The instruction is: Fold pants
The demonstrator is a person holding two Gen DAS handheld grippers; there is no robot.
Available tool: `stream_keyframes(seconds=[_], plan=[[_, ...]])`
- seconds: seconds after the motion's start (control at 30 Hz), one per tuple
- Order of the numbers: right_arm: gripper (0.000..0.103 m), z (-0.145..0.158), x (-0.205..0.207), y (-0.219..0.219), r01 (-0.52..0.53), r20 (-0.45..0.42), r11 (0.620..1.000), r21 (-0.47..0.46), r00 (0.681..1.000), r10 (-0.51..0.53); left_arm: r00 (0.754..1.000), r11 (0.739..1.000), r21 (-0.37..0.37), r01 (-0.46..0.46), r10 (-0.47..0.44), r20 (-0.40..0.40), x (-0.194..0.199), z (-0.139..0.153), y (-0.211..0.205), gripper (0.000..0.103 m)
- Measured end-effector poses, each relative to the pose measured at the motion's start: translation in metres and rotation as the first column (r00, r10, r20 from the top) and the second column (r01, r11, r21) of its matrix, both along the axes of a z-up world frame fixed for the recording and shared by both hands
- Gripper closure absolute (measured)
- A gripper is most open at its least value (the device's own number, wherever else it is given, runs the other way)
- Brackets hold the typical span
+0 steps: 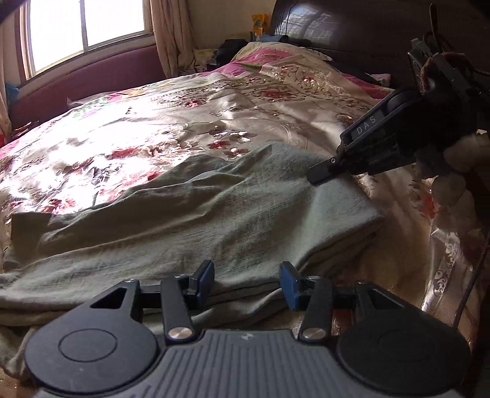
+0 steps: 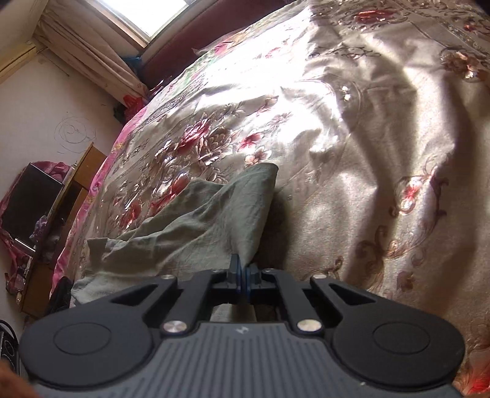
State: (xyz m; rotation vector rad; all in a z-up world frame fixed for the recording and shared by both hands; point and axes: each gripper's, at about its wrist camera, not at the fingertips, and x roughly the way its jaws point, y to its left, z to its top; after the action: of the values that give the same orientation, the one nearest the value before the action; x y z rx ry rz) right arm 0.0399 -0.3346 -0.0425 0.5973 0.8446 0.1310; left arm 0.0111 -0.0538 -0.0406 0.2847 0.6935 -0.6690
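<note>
Grey-green pants [image 1: 196, 214] lie partly folded and wrinkled on a floral bedspread [image 1: 153, 122]. My left gripper [image 1: 246, 284] is open, its blue-padded fingers just above the near edge of the pants. My right gripper [image 1: 320, 174] shows in the left wrist view at the pants' far right corner. In the right wrist view my right gripper [image 2: 244, 275] is shut on a fold of the pants [image 2: 208, 220], with the cloth pinched between its pads.
A dark wooden headboard [image 1: 352, 27] stands at the back right and a window [image 1: 85, 27] with curtains at the back left. A wooden side table [image 2: 70, 196] stands beside the bed's left edge. Bedspread [image 2: 367, 153] stretches beyond the pants.
</note>
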Motion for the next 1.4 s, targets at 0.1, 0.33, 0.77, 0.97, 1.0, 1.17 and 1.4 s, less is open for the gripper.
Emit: stream_keyframes(seconds=[0.1, 0.33, 0.77, 0.97, 1.0, 1.17, 1.4], plan=[[0.1, 0.005, -0.013, -0.017, 0.026, -0.009, 0.998, -0.051, 1.0, -0.026, 0.999, 0.999, -0.032, 0.014, -0.014, 0.029, 0.002, 0.012, -0.004, 0.043], [0.1, 0.018, -0.033, -0.036, 0.076, -0.01, 0.99, -0.12, 0.997, -0.078, 0.992, 0.993, -0.057, -0.101, 0.104, 0.064, 0.039, 0.014, -0.001, 0.043], [0.1, 0.082, -0.001, 0.02, -0.014, 0.082, 0.98, -0.196, 0.996, 0.031, 0.969, 0.965, -0.091, -0.246, 0.243, -0.039, 0.032, -0.018, 0.058, 0.042], [0.1, 0.111, 0.033, 0.092, -0.128, 0.108, 0.96, -0.249, 0.981, 0.159, 0.965, 0.952, -0.16, -0.261, 0.258, -0.037, 0.027, -0.022, 0.064, 0.042], [0.1, 0.112, 0.039, 0.107, -0.152, 0.104, 0.955, -0.255, 0.978, 0.183, 0.965, 0.949, -0.175, -0.263, 0.26, -0.04, 0.027, -0.023, 0.066, 0.042], [0.1, 0.102, 0.064, 0.174, -0.247, 0.067, 0.928, -0.278, 0.959, 0.275, 0.967, 0.934, -0.251, -0.256, 0.25, -0.056, 0.026, -0.027, 0.078, 0.042], [0.099, 0.068, 0.091, 0.246, -0.343, -0.026, 0.899, -0.271, 0.937, 0.349, 0.972, 0.919, -0.316, -0.235, 0.214, -0.099, 0.027, -0.026, 0.093, 0.041]])
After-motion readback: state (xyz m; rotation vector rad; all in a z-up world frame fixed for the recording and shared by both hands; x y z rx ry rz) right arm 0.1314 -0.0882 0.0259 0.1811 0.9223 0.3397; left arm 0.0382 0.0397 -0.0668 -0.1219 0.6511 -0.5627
